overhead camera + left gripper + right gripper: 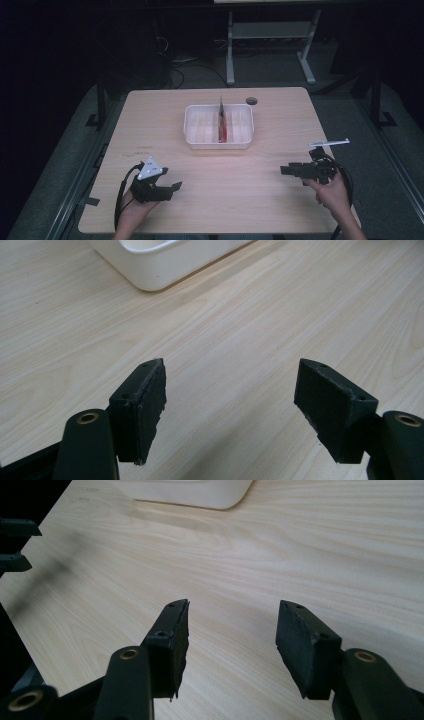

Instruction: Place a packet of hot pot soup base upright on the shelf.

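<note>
High view: left claw [176, 186] and right claw [286, 170] both released, near white tray [218, 143].

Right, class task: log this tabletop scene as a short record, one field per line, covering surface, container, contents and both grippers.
Surface: light wooden table
Container: white plastic bin, centre of the table
Contents: thin red-marked item upright in the bin, kind unclear
Left gripper: open, holding nothing, above bare wood
Right gripper: open, holding nothing, apart from the bin
</note>
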### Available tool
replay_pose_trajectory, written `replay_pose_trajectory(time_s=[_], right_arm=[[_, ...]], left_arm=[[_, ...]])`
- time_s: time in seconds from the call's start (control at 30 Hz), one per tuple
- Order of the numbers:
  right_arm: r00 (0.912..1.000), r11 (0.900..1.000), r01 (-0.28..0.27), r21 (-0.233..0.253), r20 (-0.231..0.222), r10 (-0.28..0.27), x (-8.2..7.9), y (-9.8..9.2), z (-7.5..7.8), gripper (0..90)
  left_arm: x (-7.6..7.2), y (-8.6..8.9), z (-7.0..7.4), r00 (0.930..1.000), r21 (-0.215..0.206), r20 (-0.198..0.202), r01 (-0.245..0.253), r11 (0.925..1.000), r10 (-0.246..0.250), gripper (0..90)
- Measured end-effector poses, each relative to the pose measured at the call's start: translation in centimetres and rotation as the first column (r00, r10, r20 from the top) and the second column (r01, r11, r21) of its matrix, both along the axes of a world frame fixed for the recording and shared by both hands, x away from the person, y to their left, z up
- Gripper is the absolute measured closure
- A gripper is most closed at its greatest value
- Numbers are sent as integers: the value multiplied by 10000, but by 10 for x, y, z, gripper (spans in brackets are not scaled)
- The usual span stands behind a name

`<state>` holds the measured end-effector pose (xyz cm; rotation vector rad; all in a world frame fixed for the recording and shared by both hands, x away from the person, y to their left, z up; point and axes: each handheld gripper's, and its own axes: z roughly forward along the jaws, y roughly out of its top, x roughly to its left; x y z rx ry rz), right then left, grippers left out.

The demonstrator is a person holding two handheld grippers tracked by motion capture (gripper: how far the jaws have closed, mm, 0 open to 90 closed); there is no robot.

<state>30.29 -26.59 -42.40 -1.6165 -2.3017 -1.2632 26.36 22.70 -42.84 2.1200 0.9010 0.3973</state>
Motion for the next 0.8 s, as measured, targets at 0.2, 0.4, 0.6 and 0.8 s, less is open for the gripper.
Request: replay_pose_trajectory(time_s=[0.2, 0.4, 0.6, 0.8], right_arm=[[10000, 9999, -60, -136, 78, 61, -7, 2, -1, 459], [9994, 9994, -243, -257, 253, 249, -13, 9, 0, 452], [9982, 9981, -510, -353, 308, 521, -18, 18, -2, 441], [9966, 9968, -660, -441, 457, 680, -22, 25, -4, 435]], left_arm=[[0, -1, 0, 10000, 47, -1, 18, 10000, -18, 277], [0, -2, -1, 10000, 87, -17, 22, 10000, -22, 268], [0, -3, -2, 10000, 106, -51, 40, 9999, -40, 263], [0, -3, -3, 10000, 98, -72, 70, 9999, -69, 256]])
